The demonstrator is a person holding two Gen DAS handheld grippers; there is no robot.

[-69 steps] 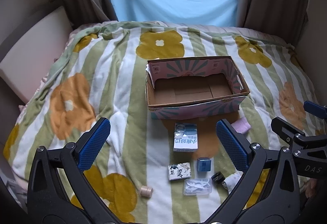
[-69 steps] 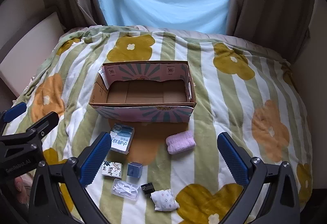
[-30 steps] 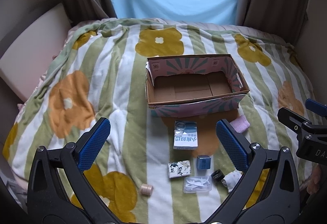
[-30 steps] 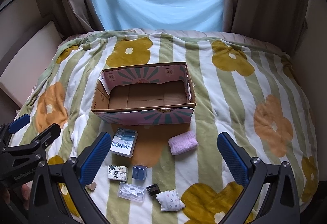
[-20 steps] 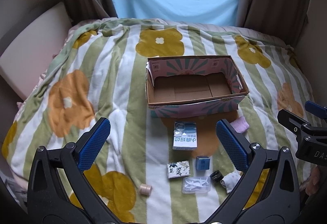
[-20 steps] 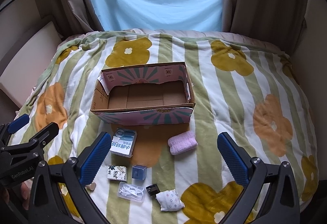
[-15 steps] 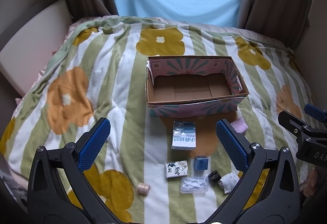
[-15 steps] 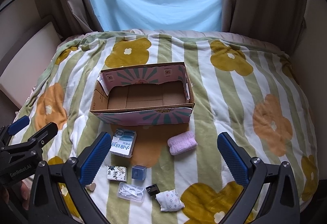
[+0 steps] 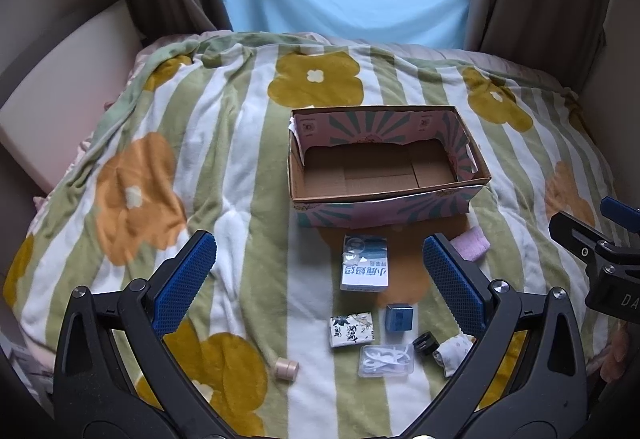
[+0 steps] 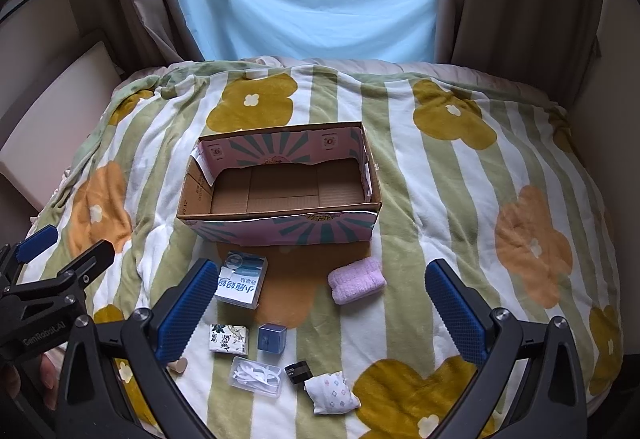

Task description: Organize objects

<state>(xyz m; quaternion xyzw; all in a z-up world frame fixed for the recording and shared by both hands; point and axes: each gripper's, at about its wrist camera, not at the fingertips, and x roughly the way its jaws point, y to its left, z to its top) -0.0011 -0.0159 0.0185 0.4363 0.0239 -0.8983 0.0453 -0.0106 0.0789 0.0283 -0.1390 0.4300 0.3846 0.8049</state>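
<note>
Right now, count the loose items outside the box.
8, all this side of the box: carton, pink towel, floral packet, blue cube, clear case, black cap, white pouch, beige roll leftmost.

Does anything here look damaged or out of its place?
The cardboard box looks torn: its printed lining has a ragged lower edge along the back wall, and a strip peels at its left corner. It holds nothing yet. A small beige roll lies apart from the other small items. Both grippers are open.
</note>
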